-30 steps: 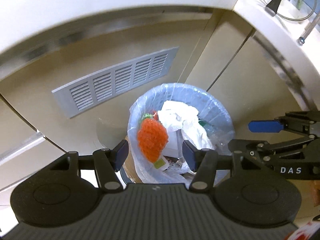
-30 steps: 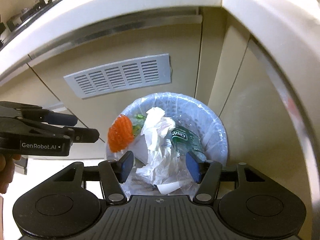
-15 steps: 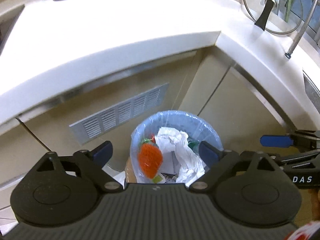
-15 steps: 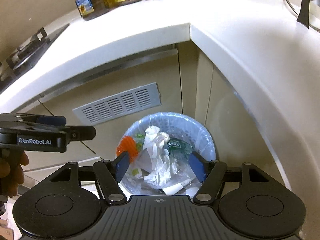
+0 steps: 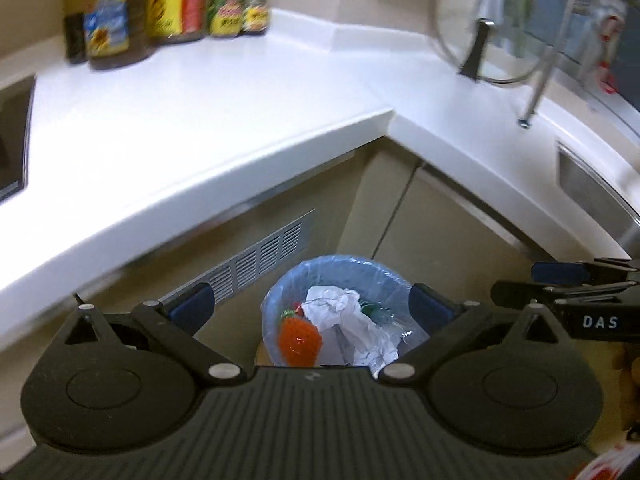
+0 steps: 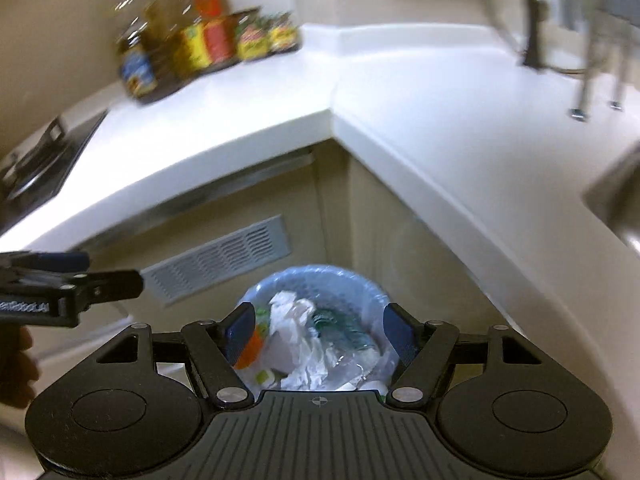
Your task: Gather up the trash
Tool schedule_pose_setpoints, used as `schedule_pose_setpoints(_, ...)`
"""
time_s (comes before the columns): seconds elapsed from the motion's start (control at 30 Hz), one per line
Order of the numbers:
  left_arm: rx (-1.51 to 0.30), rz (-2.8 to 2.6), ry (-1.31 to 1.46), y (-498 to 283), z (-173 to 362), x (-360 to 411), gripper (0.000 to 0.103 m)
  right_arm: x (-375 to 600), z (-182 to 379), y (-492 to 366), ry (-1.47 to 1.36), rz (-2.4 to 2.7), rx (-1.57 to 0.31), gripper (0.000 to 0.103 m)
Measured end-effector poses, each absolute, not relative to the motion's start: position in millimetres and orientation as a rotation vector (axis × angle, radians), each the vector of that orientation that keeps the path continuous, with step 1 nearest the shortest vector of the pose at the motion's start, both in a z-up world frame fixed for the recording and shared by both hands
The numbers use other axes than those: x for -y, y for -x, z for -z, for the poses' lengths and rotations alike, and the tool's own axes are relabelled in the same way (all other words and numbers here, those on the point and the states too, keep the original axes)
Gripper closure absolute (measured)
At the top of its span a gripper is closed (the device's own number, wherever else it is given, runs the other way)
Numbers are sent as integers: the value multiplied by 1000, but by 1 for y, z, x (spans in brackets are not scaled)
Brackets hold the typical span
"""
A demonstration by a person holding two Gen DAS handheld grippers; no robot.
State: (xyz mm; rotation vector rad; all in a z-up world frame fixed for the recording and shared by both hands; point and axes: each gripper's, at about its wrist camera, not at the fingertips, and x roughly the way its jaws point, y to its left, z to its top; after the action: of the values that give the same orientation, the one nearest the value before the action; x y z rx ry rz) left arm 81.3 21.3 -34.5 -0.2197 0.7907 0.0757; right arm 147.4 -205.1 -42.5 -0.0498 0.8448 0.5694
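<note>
While you hold both tools above the floor corner, the bin [image 5: 340, 268] stands upright below the countertop [image 5: 200, 120], its mouth facing up at you.

Left wrist view: your left gripper [image 5: 311, 307] has its jaws spread wide, just been opening, nothing between the pads. Inside the bin's plastic liner [image 5: 404, 280], an orange strawberry-shaped knit piece [image 5: 300, 340] lies at 8 o'clock, its long axis running from the green top at 11 o'clock down to 5. Crumpled white paper [image 5: 352, 328] fills the middle. At 3 o'clock your right gripper's fingers enter from the side. Only this view shows the glass lid [image 5: 480, 28] at 1 o'clock on the counter.

Right wrist view: your right gripper [image 6: 320, 332] is parted too, jaws just been opening, empty. Here the strawberry [image 6: 252, 350] is half hidden behind the left pad, but a green-labelled plastic bottle [image 6: 340, 324] shows beside the paper [image 6: 296, 336]. The stove [image 6: 36, 160] at 9 o'clock and your left gripper [image 6: 120, 282] appear only here. Oil bottles [image 6: 200, 40] stand at 11 o'clock.
</note>
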Motion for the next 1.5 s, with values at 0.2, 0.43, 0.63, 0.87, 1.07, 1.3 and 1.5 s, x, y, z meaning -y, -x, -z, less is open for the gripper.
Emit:
schedule_pose_setpoints(0.2,-769,20,188,-45,18,-45,1,191,28,-79,-60,-368,-780,25)
schedule_pose_setpoints(0.43,-773,27,143,-6,11,-57,1,172,9,-20,-57,-286,-768,19)
schedule_pose_setpoints(0.63,-766,22,131,5,5,-47,1,164,6,-18,-23,-290,-795,19)
schedule_pose_setpoints(0.87,-746,7,169,1,-2,-27,1,178,0,-18,7,-314,-770,19)
schedule_pose_setpoints(1.07,-736,-8,172,-2,-7,-16,1,194,-6,-22,-11,-315,-744,19)
schedule_pose_setpoints(1.3,-751,-17,188,-3,-8,-7,1,202,-11,-23,-19,-331,-726,19)
schedule_pose_setpoints(1.5,-735,-33,175,-2,-13,1,1,206,-15,-22,-20,-337,-718,19)
